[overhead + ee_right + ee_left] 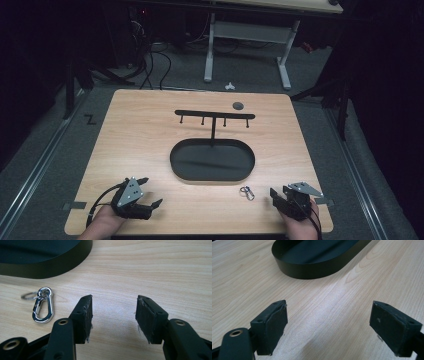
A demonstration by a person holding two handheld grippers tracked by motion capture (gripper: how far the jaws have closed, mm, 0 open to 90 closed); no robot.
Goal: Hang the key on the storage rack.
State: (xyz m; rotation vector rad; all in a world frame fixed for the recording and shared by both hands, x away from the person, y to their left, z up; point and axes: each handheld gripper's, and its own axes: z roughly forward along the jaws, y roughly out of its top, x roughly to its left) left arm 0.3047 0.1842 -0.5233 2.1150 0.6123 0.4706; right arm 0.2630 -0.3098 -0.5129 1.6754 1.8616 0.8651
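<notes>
Silver carabiner lying on tabletop, just beside right gripper, near black oval tray. Both right and left gripper jaws apart, gripping nothing.

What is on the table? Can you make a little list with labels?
table: wooden
tray: black oval, middle of table
rack: black hook rack standing behind the tray
clip: silver, with a ring, lying near the tray
disc: small, dark, far edge
left gripper: open, holding nothing
right gripper: open, beside the clip
</notes>
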